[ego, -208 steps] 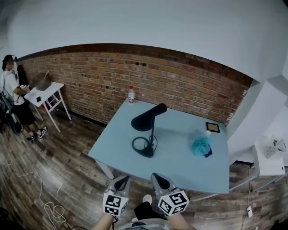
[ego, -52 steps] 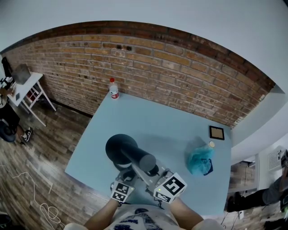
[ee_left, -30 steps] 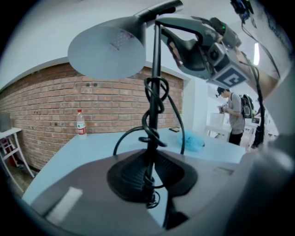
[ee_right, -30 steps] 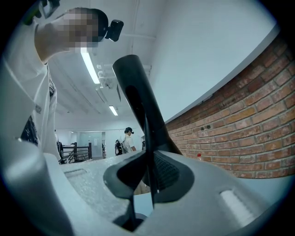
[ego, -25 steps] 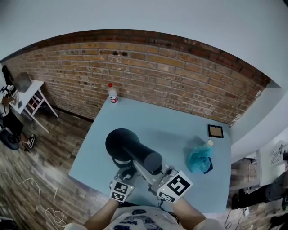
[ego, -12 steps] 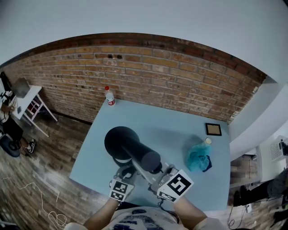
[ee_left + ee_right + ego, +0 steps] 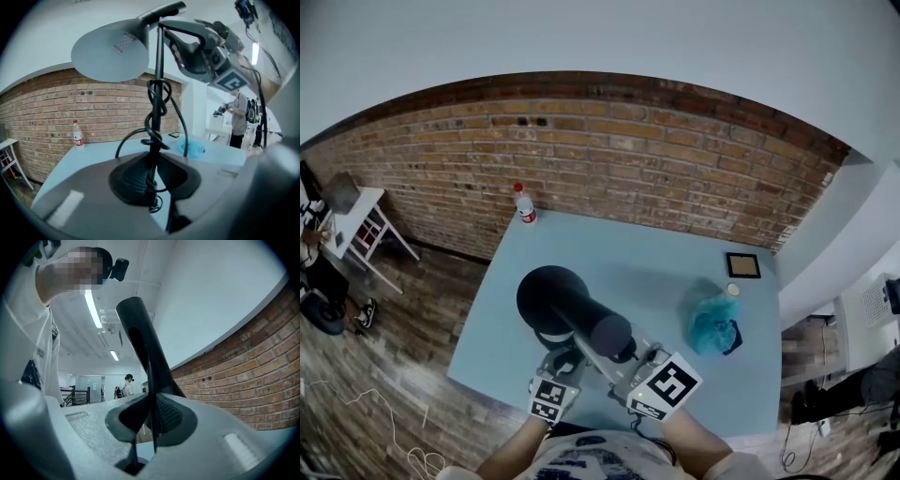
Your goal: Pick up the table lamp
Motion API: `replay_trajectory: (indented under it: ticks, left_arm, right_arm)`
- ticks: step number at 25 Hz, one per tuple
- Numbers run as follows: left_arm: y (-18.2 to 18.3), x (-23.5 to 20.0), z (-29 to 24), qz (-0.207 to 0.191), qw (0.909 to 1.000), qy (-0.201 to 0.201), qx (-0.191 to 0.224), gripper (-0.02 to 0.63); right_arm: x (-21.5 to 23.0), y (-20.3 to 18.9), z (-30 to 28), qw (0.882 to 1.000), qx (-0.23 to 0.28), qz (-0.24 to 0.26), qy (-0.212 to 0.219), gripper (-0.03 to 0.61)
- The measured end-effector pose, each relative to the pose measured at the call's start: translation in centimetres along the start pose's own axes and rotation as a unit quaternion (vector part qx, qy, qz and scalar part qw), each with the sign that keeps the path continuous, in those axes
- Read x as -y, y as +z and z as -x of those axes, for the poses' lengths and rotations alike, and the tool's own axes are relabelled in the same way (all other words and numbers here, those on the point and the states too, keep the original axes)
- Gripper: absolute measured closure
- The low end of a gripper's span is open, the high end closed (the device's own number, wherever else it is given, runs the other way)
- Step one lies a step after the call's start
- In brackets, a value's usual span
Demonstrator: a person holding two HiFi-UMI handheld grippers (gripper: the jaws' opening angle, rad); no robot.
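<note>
Your left gripper (image 7: 153,185) and right gripper (image 7: 151,425) each clamp the thin stem (image 7: 159,70) of the lamp (image 7: 553,298); it looks stiff, smooth, top-heavy; hold low and high.

Soft even indoor light, bright ceiling strips (image 7: 92,310), heavy fisheye curvature, dark corners, blurred foreground

Bottle (image 7: 523,204) label: too small, illegible.
</note>
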State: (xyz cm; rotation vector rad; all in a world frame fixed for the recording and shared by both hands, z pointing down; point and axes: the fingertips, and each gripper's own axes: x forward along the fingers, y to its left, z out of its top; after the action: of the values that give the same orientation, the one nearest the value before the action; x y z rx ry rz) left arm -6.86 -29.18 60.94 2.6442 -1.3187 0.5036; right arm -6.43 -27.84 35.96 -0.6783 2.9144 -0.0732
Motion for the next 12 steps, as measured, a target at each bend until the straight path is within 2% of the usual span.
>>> replay_trajectory:
  ticks: [12]
  left_arm:
    - [0.36,-0.64,-0.32,-0.001,1.0,-0.001,0.001,0.568]
  right_arm:
    - [0.64,0.25,-0.49,1.0,0.004,-0.001,0.0,0.535]
